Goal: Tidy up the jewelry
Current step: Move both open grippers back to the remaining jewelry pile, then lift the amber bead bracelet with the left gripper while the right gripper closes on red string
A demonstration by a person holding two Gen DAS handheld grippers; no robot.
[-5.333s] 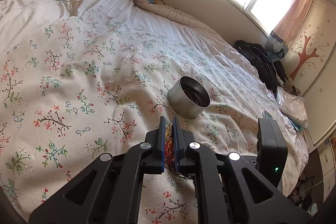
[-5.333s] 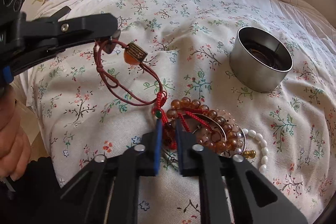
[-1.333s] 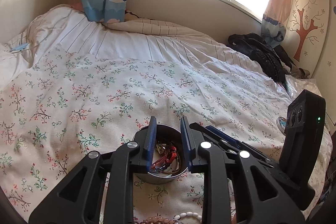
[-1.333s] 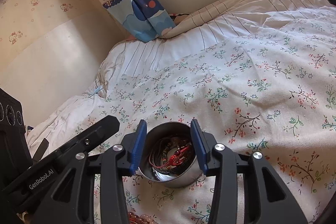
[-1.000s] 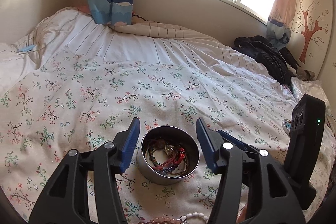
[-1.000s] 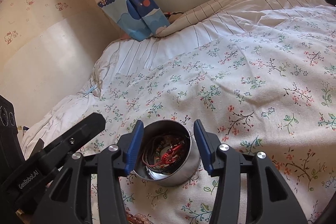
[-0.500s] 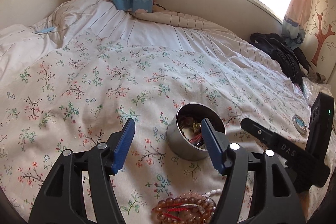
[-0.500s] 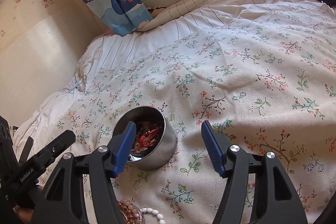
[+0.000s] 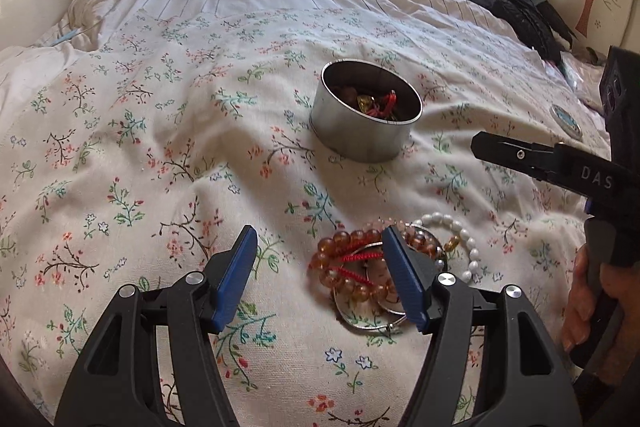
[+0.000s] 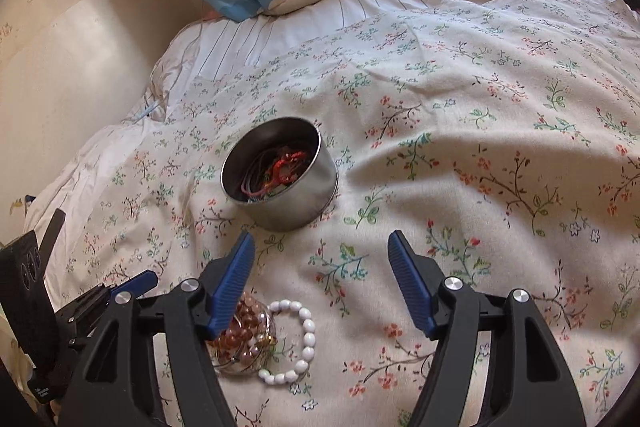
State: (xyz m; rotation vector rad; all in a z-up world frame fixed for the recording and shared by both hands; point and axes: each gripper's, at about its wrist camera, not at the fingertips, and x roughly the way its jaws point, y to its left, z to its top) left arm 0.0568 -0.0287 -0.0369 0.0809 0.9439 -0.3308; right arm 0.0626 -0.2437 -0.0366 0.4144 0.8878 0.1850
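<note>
While tin (image 9: 366, 117) holds sorted pieces, left hand-held gripper (image 9: 316, 247) spread, empty, near amber bead bracelet (image 9: 348, 269); right hand-held gripper (image 10: 320, 251) opening, empty, to grab next

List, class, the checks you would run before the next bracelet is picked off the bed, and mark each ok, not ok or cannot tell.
1. Left gripper empty, jaws apart: ok.
2. Right gripper empty, jaws opening: ok.
3. Metal tin upright with room left: ok.
4. Amber bead bracelet in reach, beside the left gripper's right finger: ok.
5. White bead bracelet lying free of the amber one: cannot tell.
6. All jewelry in the tin: not ok.
</note>
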